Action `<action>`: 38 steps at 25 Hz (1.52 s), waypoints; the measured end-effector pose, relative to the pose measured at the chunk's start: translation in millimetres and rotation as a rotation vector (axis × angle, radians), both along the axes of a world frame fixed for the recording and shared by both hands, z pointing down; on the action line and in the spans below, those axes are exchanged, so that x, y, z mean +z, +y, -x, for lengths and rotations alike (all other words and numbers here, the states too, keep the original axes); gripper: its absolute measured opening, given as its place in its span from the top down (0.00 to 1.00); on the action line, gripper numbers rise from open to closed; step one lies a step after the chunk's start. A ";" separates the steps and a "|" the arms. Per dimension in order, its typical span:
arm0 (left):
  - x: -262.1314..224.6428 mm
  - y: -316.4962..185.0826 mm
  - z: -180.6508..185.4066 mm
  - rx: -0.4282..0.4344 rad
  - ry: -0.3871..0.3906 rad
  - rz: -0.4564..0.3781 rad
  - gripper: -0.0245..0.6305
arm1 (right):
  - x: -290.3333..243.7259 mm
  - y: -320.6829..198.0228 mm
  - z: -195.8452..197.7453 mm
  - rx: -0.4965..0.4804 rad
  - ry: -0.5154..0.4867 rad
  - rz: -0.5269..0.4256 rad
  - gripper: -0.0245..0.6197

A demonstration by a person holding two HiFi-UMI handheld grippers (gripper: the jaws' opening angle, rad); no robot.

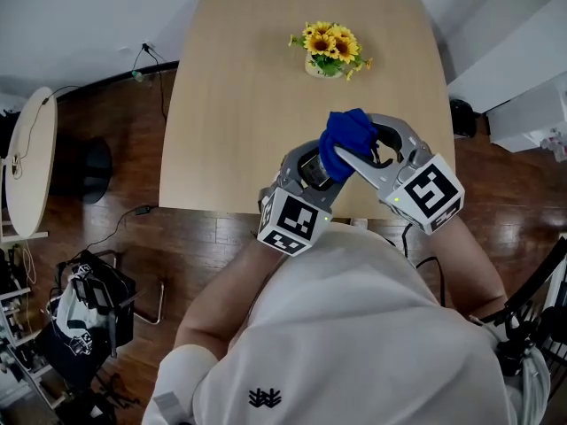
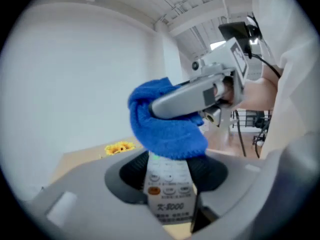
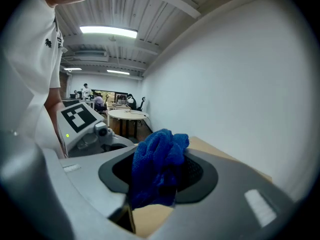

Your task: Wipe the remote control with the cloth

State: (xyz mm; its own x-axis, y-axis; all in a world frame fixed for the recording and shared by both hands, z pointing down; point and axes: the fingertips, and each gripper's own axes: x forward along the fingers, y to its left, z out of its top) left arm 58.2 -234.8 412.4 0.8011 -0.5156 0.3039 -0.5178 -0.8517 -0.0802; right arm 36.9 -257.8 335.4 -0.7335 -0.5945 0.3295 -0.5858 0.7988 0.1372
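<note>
My left gripper [image 1: 312, 168] is shut on a white remote control [image 2: 169, 189], held above the near edge of the wooden table [image 1: 248, 104]; its buttons face the camera in the left gripper view. My right gripper [image 1: 353, 156] is shut on a bunched blue cloth [image 1: 347, 136]. The cloth [image 2: 167, 126] lies against the far end of the remote and hides that end. In the right gripper view the cloth [image 3: 157, 166] fills the space between the jaws, and the left gripper's marker cube [image 3: 80, 118] sits just to the left.
A small pot of yellow flowers [image 1: 330, 50] stands at the table's far middle. A round side table [image 1: 31, 158] and a bag with cables [image 1: 84, 312] are on the dark wooden floor at left. White furniture [image 1: 523, 104] stands at right.
</note>
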 end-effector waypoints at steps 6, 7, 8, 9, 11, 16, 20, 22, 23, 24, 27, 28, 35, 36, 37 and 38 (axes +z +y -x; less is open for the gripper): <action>0.0 2.6 11.4 -0.020 0.012 0.015 0.60 | -4.0 -36.8 -69.6 0.160 0.058 -0.018 0.67; 0.3 3.9 13.6 -0.024 0.014 0.017 0.60 | -4.0 -41.5 -77.9 0.178 0.066 -0.024 0.67; 0.8 5.7 16.0 -0.026 0.016 0.019 0.60 | -3.6 -44.5 -84.2 0.194 0.073 -0.027 0.67; 1.6 8.1 18.2 -0.028 0.017 0.020 0.60 | -3.0 -45.6 -88.3 0.209 0.078 -0.028 0.67; 4.2 12.8 21.3 -0.030 0.017 0.025 0.60 | -5.1 -42.0 -88.0 0.218 0.069 -0.028 0.67; 8.1 8.9 17.3 -0.031 0.012 0.027 0.60 | -42.1 -6.8 -29.2 0.048 -0.054 -0.048 0.67; 7.2 7.7 11.7 -0.035 0.012 0.028 0.60 | -48.6 38.4 39.1 -0.138 -0.096 -0.003 0.67; 2.1 8.7 9.5 -0.038 0.016 0.021 0.60 | -38.5 52.1 59.2 -0.184 -0.096 0.039 0.67; -0.4 8.3 8.5 -0.039 0.018 0.015 0.60 | -32.7 54.0 64.5 -0.192 -0.097 0.055 0.67; -2.2 7.7 7.9 -0.039 0.018 0.010 0.60 | -27.3 53.2 67.0 -0.194 -0.098 0.063 0.67; -4.2 7.3 9.9 -0.048 0.020 0.002 0.60 | -12.9 41.4 59.0 -0.162 -0.077 0.056 0.67; -4.6 7.6 11.7 -0.054 0.021 0.003 0.60 | -9.6 36.1 52.7 -0.142 -0.067 0.054 0.67; -9.9 10.5 25.4 -0.082 0.022 0.003 0.60 | -0.7 -14.4 -15.8 0.008 0.021 -0.019 0.67; -9.6 11.4 26.6 -0.084 0.022 0.003 0.60 | 0.9 -21.3 -27.8 0.034 0.032 -0.025 0.67; -9.3 12.4 27.6 -0.087 0.021 0.004 0.60 | 2.5 -27.5 -39.7 0.062 0.043 -0.027 0.67; -9.1 13.5 28.6 -0.091 0.021 0.005 0.60 | 3.9 -33.0 -51.4 0.092 0.051 -0.025 0.67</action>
